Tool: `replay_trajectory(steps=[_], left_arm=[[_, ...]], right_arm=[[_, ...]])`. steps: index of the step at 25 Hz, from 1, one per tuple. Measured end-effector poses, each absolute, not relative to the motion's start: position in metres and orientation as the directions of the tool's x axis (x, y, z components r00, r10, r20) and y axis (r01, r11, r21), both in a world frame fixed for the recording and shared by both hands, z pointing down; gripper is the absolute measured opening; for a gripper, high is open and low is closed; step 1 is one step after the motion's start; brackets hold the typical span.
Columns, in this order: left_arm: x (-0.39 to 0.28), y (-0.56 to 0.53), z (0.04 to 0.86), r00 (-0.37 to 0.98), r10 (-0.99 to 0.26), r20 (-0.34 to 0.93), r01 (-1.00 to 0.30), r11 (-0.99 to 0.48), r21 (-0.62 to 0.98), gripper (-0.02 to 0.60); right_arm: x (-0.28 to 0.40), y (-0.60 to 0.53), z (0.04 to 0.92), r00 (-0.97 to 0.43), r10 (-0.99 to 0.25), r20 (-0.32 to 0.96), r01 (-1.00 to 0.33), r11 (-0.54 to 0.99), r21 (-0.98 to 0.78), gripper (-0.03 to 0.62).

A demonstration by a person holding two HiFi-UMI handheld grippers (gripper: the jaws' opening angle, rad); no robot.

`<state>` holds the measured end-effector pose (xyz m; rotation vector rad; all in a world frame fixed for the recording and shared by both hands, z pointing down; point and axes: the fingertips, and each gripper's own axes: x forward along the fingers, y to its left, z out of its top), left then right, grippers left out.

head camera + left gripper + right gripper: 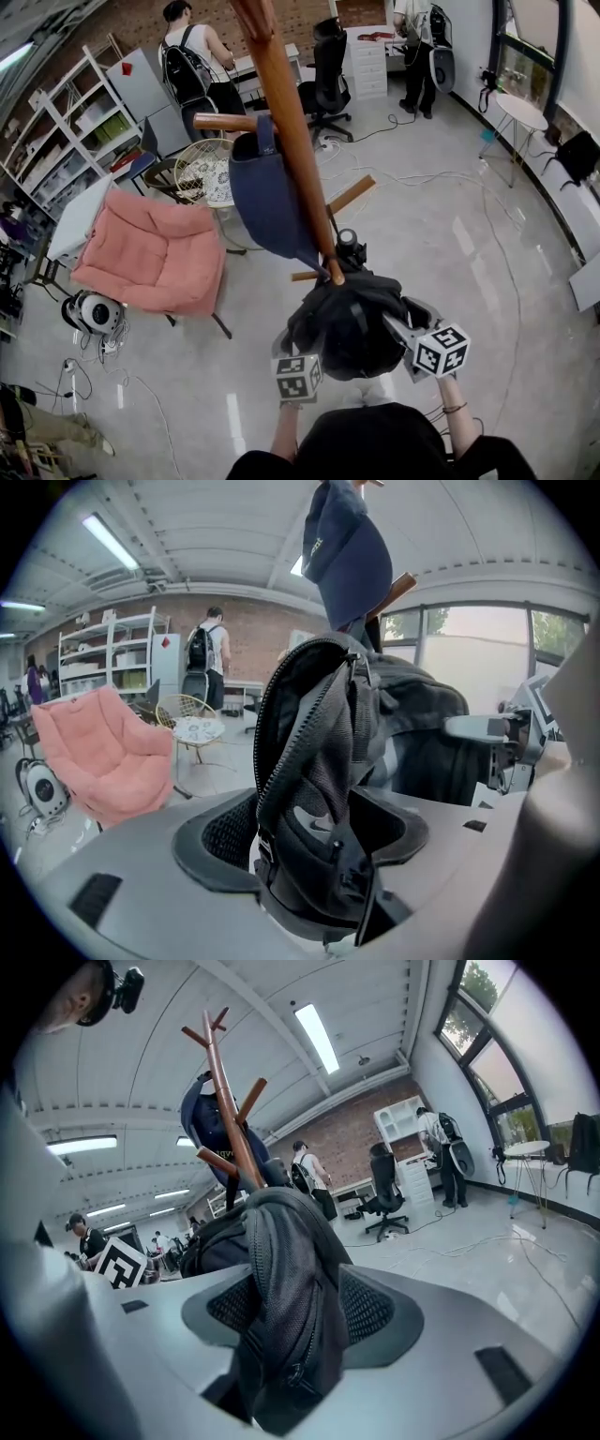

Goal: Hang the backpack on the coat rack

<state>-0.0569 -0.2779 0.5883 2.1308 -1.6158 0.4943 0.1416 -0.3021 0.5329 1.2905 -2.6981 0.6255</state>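
backpack just before coat rack, armchair left, office chair behind

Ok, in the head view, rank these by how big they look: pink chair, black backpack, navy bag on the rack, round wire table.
1. pink chair.
2 and 3. black backpack and navy bag: too alike to rank, and both hang nearer the camera than the chair.
4. round wire table.

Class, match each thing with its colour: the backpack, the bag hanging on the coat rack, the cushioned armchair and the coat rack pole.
Things:
1. backpack
2. hanging bag
3. armchair
4. coat rack pole

Colours:
a. pink
b. brown wood
c. black
d. navy blue

Pairs: 1-c, 2-d, 3-a, 4-b.
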Motion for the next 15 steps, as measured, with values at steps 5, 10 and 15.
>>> replay_trajectory(steps=[5, 10, 15], left_arm=[[-0.065, -0.269, 0.563, 0.244, -0.852, 0.463, -0.969, -0.228, 0.091, 0.301], [-0.076, -0.258, 0.539, 0.235, -0.879, 0.416, -0.971, -0.235, 0.051, 0.299], [-0.081, -0.248, 0.508, 0.246, -0.908, 0.339, -0.968, -0.251, 0.029, 0.263]], right_arm=[[0.146, -0.288, 0.515, -0.666, -0.719, 0.197, -0.735, 0.586, -0.341, 0.221], [0.149, -0.278, 0.496, -0.675, -0.723, 0.142, -0.719, 0.604, -0.344, 0.219], [0.152, -0.27, 0.475, -0.662, -0.741, 0.109, -0.734, 0.612, -0.295, 0.174]])
